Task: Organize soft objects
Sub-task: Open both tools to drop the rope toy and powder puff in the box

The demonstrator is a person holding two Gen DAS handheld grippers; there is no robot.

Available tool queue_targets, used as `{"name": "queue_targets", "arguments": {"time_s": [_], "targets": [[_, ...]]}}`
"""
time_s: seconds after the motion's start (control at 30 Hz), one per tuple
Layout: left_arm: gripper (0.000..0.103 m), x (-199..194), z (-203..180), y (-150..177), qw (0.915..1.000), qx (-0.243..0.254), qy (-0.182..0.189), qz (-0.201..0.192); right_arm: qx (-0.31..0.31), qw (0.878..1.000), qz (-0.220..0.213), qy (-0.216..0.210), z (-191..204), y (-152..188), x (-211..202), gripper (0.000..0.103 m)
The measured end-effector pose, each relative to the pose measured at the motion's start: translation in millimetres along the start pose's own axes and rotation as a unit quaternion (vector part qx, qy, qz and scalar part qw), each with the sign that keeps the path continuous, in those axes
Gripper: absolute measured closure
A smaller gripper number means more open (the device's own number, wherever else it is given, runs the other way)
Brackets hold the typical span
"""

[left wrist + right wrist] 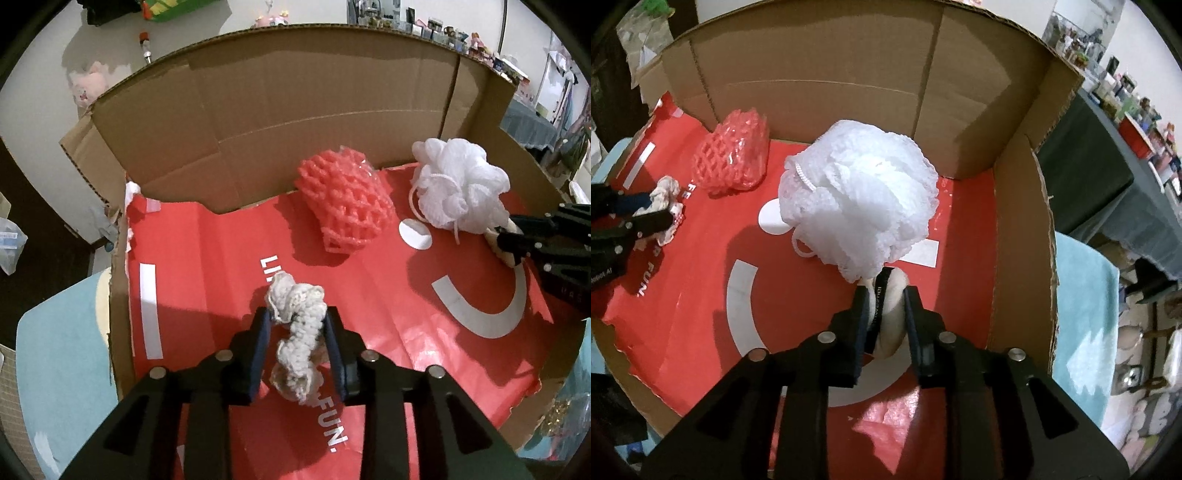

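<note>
**A:** Trying to work out what's going on with the crocheted piece (299, 332). Lying lengthwise between the jaws of the left gripper (298, 314), lower middle of the left wrist view. Held or not?

**B:** Looks let go. Jaws a bit apart, with a sliver of gap showing down the left pad and yarn only brushing near the tips. Seems to be resting on the red paper liner (406, 350), so probably just parked there inside the cardboard box (295, 92).

**A:** And the other side?

**B:** Cream puff (890, 314) wedged in the right gripper (887, 295), lower middle of the right wrist view. Narrow gap, pads against both sides, so reads as lightly pinched. Tucked right up against the white mesh pouf (860, 199), touching its underside.

**A:** Why so close?

**B:** Guessing at grouping: whites on the right, pink foam net (733, 158) near the back wall at upper left, crochet toward the front left, well apart. Keeps every soft thing in one box, spaced out enough to grab again.

**A:** Risk?

**B:** Snagging yarn or mesh loops on a pad when pulling back.
</note>
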State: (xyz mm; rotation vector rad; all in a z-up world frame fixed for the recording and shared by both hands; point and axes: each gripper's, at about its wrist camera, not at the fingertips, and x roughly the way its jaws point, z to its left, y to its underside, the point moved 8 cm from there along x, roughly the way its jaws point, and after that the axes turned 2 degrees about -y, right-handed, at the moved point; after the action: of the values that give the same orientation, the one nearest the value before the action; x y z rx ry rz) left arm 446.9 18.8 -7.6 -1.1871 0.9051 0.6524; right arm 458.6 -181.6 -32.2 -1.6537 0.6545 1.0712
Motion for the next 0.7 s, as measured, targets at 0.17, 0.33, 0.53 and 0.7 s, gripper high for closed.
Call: {"name": "queue_targets", "arguments": {"time_s": [0.17, 0.33, 0.53, 0.7], "targets": [[0.046, -13, 2, 1, 0.9996, 0.005, -0.008, -0.025, -0.02, 1.0, -0.007, 0.011, 10, 4, -6, 0.066], [0.034, -36, 0, 4, 0.9986, -0.001, -0.003, -0.052, -0.03, 0.999, -0.02, 0.011, 24, 5, -16, 0.046], [0.023, -80, -4, 13, 0.9945, -0.018, 0.006, -0.103, -0.03, 0.998, -0.047, 0.025, 31, 3, -43, 0.031], [0.015, -123, -5, 21, 0.987, -0.031, 0.005, -0.158, -0.005, 0.997, -0.077, 0.015, 30, 7, -84, 0.031]]}}
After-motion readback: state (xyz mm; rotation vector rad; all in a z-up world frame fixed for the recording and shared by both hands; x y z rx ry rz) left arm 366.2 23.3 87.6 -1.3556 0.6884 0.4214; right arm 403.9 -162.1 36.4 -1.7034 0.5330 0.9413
